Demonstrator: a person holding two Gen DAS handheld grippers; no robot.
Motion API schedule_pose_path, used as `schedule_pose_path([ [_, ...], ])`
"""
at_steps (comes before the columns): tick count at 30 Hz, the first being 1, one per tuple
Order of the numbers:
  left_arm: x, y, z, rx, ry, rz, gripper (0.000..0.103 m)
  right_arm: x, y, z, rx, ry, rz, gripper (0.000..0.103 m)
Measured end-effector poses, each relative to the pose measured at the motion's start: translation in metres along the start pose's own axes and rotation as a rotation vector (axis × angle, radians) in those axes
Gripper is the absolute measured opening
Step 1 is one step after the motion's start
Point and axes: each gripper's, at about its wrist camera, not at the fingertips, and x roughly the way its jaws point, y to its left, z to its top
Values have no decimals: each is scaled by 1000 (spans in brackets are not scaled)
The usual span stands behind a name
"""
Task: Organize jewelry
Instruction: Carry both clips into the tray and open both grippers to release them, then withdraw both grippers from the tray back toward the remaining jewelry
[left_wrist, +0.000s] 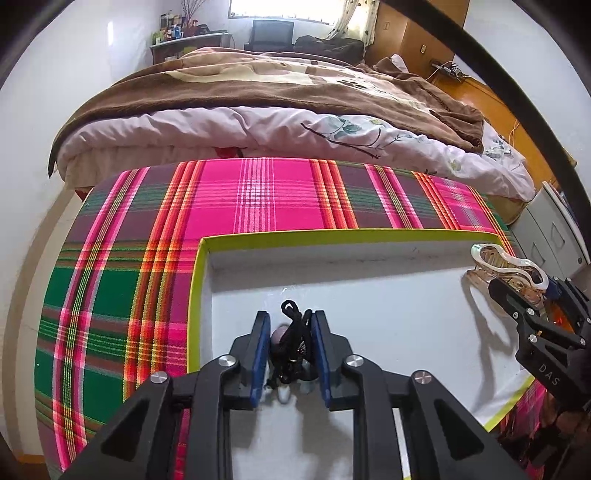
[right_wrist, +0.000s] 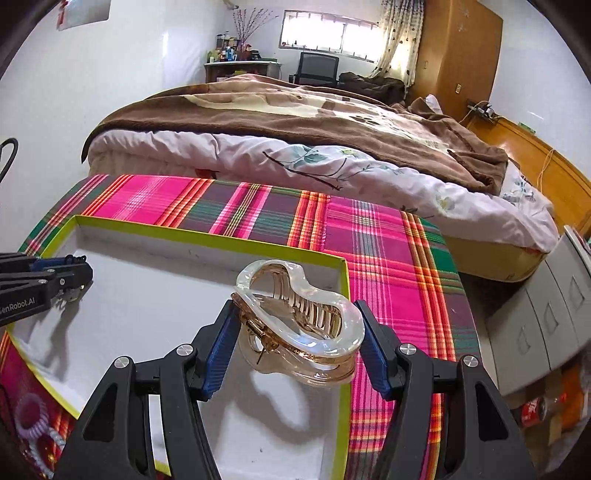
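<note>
A white tray with a yellow-green rim (left_wrist: 199, 295) lies on the plaid cloth. My left gripper (left_wrist: 290, 317) points down into its left half, jaws narrowly apart. A bundle of black cord with a pale bead (left_wrist: 295, 343) rests on the tray floor between the blue pads, which do not squeeze it. My right gripper (right_wrist: 295, 306) is shut on a clear amber and pearly hair claw (right_wrist: 295, 332), held above the tray's right edge (right_wrist: 343, 369). In the left wrist view the hair claw (left_wrist: 509, 266) and right gripper (left_wrist: 524, 288) show at the far right. The left gripper (right_wrist: 79, 271) shows at the far left of the right wrist view.
The pink and green plaid cloth (left_wrist: 129, 295) covers the table around the tray. Pale spiral hair ties (right_wrist: 33, 417) lie on it in front of the tray, at the lower left. A bed with a brown blanket (right_wrist: 295, 118) stands beyond; grey drawers (right_wrist: 546, 314) stand at the right.
</note>
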Motion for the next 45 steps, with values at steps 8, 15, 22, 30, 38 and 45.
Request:
schedule_pose_path([
  [8, 0, -2, 0, 2, 1, -2, 39, 1, -3, 1, 15, 1, 10, 62],
  [15, -3, -3, -2, -4, 0, -8, 53, -1, -7, 1, 40, 0, 36, 63],
  [22, -8, -3, -4, -11, -2, -6, 55, -3, -8, 0, 60, 3, 46, 63],
  [30, -29, -6, -11, -8, -31, 10, 63, -26, -11, -3, 98, -42, 70, 63],
  [38, -72, -10, -34, -3, -96, -5, 65, -72, -18, -18, 136, -105, 124, 63],
  [45, -109, -8, -68, 0, -141, -28, 65, -108, -24, -52, 143, -119, 190, 63],
])
